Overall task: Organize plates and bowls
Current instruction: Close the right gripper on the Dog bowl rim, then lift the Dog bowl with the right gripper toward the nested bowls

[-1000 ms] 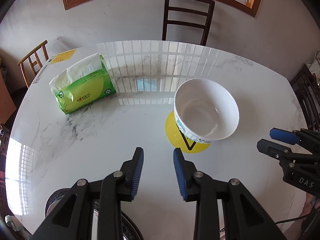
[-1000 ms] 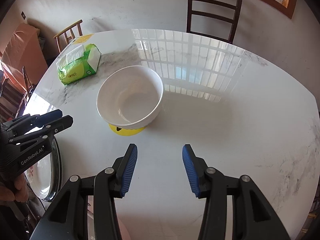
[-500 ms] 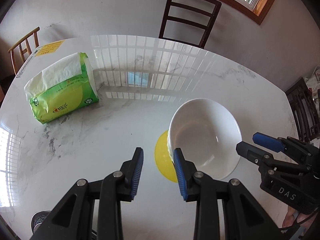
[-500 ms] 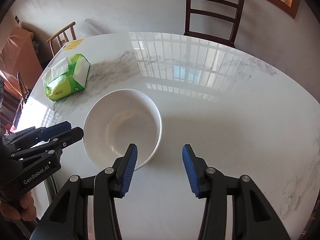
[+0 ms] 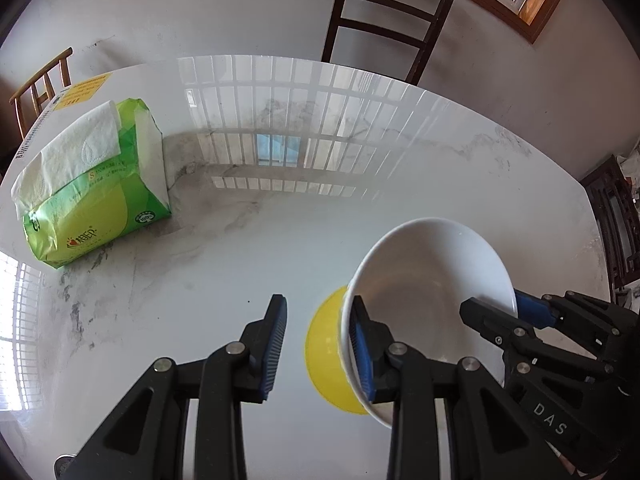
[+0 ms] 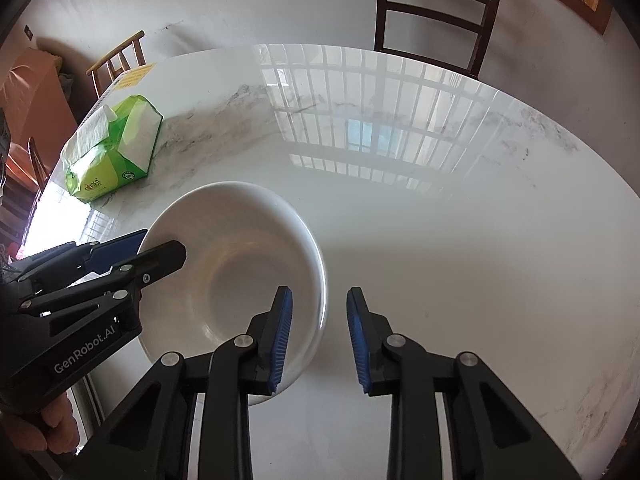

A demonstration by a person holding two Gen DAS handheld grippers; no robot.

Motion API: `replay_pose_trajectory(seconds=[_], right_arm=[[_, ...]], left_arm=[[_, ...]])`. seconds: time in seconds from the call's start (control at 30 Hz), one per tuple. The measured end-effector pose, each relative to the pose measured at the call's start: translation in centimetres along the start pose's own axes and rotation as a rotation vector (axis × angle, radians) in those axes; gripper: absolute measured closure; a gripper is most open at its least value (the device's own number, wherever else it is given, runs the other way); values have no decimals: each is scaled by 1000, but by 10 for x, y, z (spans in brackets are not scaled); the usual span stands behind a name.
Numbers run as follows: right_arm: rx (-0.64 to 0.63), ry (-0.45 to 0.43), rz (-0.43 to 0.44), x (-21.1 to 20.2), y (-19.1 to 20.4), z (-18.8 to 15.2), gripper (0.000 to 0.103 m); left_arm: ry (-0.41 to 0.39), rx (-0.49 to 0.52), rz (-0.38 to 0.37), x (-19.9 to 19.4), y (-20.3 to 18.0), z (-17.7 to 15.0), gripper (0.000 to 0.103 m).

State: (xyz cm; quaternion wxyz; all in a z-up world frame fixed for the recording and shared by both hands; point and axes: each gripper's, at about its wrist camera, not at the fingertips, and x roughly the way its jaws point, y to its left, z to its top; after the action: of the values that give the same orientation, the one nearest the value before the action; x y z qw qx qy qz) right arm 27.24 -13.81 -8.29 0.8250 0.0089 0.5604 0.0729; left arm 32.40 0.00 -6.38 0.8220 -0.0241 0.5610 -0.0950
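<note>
A white bowl (image 5: 432,300) (image 6: 228,256) sits on a yellow round sticker (image 5: 324,360) on the marble table (image 5: 280,240). My left gripper (image 5: 319,346) straddles the bowl's left rim, one finger inside and the other outside with a clear gap; it is open. My right gripper (image 6: 319,338) straddles the opposite rim. Its jaws are closing with the rim between them, and the pads stand off the wall. Each gripper also shows in the other view: the right gripper (image 5: 494,304) and the left gripper (image 6: 164,240).
A green tissue pack (image 5: 92,196) (image 6: 112,152) lies at the table's far left. A dark chair (image 5: 384,24) (image 6: 436,12) stands behind the table and a light wooden chair (image 5: 40,84) at the left. A hand (image 6: 24,432) holds the left gripper.
Both grippers have come forward and down onto the bowl, and each now has a rim between its fingers. The right gripper's jaws have narrowed. The bowl has not moved.
</note>
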Motion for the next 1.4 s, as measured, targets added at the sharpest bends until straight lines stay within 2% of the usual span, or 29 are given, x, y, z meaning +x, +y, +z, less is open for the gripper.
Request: replay_pose_trajectory(seconds=[0.07,0.1,0.17,0.23,0.3,0.5,0.8,1.4], right_arm=[[13,5,10,4,-3,0,83],[14,7,11,6,-3,0,84],[25,4,30,6,-5,-1,87],[31,1,42,5,-5,-2,90],[30,-1,46,4,-3,-4,91],[60,10,69,0,-5,-9,92],[55,8,52,-16,1,-23,92],[-15,-71,-4,-107,30,-77,92]], left_arm=[[5,9,-2,6,-3,0,75],[6,11,-17,7,-4,-1,84],[13,10,-28,9,-8,-2,94],[15,16,-16,10,-12,-3,97],[10,22,2,11,-15,-4,97],[33,28,-4,8,-15,-13,98],[38,38,-9,-9,-19,-29,98],[-24,99,-8,-103,-38,-79,98]])
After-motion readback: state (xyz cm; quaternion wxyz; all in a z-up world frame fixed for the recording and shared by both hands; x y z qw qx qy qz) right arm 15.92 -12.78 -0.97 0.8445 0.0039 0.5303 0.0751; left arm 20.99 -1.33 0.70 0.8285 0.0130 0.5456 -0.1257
